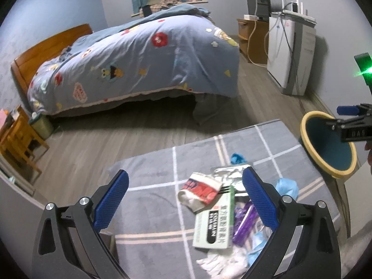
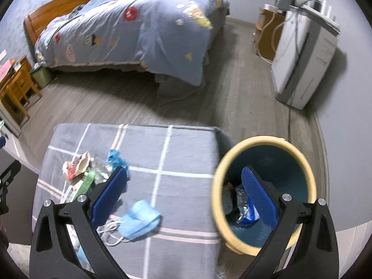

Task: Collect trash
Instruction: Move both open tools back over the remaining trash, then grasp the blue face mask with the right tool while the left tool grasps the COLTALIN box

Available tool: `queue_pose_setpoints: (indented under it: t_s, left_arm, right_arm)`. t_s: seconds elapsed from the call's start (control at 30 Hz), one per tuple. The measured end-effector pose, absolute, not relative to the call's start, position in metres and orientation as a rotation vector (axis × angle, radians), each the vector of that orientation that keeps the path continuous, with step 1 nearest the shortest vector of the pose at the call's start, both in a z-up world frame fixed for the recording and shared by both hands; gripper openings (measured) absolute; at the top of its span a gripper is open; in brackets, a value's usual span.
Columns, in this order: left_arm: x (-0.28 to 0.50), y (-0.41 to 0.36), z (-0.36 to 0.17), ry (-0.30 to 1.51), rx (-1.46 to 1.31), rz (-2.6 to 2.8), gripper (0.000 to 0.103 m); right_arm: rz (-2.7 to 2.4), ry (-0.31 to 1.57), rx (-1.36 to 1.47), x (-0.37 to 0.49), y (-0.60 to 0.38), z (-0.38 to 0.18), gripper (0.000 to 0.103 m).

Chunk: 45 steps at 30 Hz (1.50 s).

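Left gripper (image 1: 184, 201): jaws spread wide, empty, poised above the pile of litter on the grey checked cushion (image 1: 148, 181).
Nearest target: green-and-white medicine box (image 1: 215, 220), lying between the left fingers, just toward the right pad.
Box long axis: ran roughly along the gripper's forward line, so the jaws would close across its narrow width.
Neighbours: crumpled red-and-white wrapper (image 1: 201, 191) touched the box's far end; purple wrapper (image 1: 244, 220) beside it.
Right gripper (image 2: 184, 194): released, empty, one finger over the trash bin (image 2: 302, 160).
Blue face mask (image 2: 140, 218): between the right fingers, on the cushion.
Nearer hand: left for the box, by my judgement.
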<state>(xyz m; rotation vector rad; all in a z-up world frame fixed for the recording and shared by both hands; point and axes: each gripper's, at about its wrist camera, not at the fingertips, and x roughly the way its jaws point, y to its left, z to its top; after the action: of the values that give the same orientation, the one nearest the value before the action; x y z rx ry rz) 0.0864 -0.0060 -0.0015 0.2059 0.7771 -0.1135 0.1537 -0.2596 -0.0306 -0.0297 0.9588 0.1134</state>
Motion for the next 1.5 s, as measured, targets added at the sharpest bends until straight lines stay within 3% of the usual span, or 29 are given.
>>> queue_pose_setpoints:
  t_s: [0.57, 0.77, 1.13, 1.5]
  left_arm:
    - [0.092, 0.050, -0.054, 0.901, 0.142, -0.066, 0.097]
    - [0.095, 0.034, -0.080, 0.967, 0.116, -0.105, 0.097]
    - [0.106, 0.014, -0.137, 1.099, 0.069, -0.146, 0.097]
    - [0.112, 0.000, -0.135, 1.095, 0.021, -0.245, 0.097]
  right_arm:
    - [0.087, 1.151, 0.009, 0.162, -0.199, -0.087, 0.097]
    - [-0.012, 1.257, 0.174, 0.153, -0.219, -0.120, 0.097]
    - [-0.026, 1.316, 0.202, 0.153, -0.230, -0.143, 0.097]
    - [0.002, 1.348, 0.187, 0.164, -0.228, -0.157, 0.097]
